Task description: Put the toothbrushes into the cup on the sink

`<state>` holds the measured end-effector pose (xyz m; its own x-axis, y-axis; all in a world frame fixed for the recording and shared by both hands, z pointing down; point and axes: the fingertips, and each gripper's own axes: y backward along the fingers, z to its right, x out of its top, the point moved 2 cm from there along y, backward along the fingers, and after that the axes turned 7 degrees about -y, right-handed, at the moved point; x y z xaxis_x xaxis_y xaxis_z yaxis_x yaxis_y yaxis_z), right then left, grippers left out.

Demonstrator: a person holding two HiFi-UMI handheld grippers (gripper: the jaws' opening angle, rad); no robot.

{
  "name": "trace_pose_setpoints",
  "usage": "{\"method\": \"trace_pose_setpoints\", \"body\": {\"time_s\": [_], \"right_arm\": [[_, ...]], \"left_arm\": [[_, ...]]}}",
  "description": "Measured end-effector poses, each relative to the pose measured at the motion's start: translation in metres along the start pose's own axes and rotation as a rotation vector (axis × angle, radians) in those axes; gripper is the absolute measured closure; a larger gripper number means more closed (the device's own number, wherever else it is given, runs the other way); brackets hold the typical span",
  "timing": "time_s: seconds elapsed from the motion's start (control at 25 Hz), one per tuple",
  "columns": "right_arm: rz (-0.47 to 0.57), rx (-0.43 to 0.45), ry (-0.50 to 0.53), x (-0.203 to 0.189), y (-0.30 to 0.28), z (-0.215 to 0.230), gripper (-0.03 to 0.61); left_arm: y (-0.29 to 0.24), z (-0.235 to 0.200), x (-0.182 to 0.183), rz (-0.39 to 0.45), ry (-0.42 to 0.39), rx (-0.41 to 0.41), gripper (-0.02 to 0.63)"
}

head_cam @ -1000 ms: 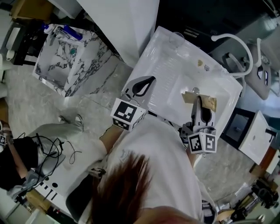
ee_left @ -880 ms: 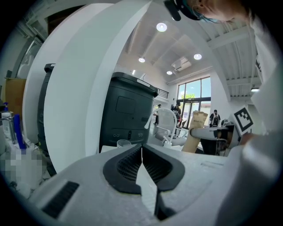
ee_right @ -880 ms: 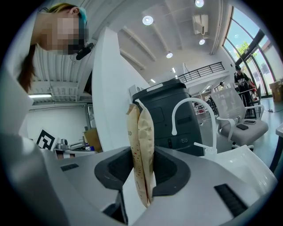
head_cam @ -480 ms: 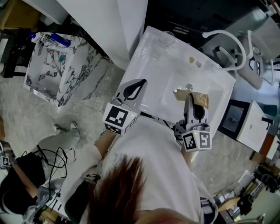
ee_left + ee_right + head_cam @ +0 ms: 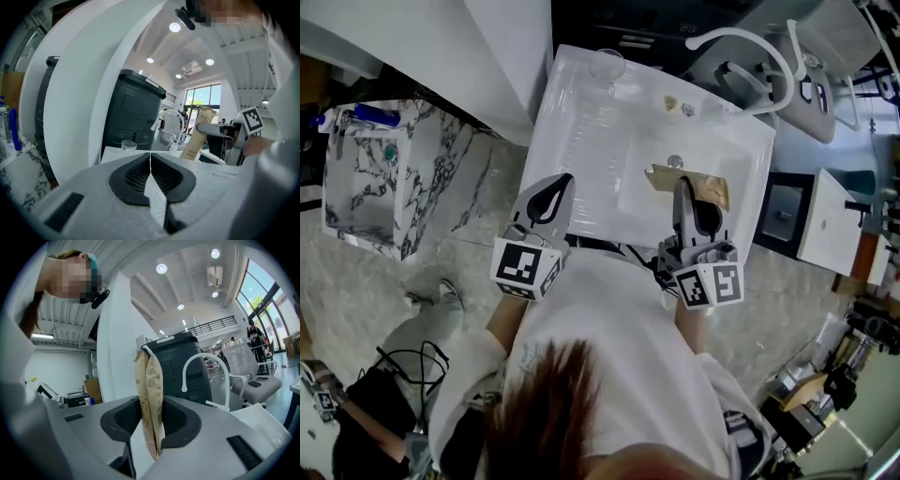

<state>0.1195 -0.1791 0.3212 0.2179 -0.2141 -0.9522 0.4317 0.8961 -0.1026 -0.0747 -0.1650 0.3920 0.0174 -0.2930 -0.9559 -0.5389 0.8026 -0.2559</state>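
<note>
brown paper toothbrush packets (image 5: 149,394) sit pinched between the jaws of the right gripper (image 5: 682,190), held over the basin of the white sink (image 5: 581,141). the left gripper (image 5: 558,187) hovers at the sink's near edge, jaws pressed together on nothing. the clear cup (image 5: 607,64) stands on the sink's far corner, well apart.

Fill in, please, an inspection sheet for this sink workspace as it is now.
Surface: white sink, basin in the middle.
Job's things: clear cup at the sink's far left corner, looks empty; brown paper toothbrush packets held over the basin.
Clutter: two small bits on the sink's back edge.
Grippers: left tongs shut, empty; right tongs shut on the packets.
Cables: black cables on the floor.
Surroundings: marbled box, grey chair.
</note>
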Motion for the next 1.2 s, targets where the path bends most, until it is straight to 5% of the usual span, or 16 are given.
{"method": "trace_pose_setpoints", "body": {"time_s": [1.2], "right_arm": [[0.229,-0.005,0.072,0.067,-0.069,-0.029,0.477]], "left_arm": [[0.007,-0.057,-0.016,0.0,0.035,-0.03,0.597]]}}
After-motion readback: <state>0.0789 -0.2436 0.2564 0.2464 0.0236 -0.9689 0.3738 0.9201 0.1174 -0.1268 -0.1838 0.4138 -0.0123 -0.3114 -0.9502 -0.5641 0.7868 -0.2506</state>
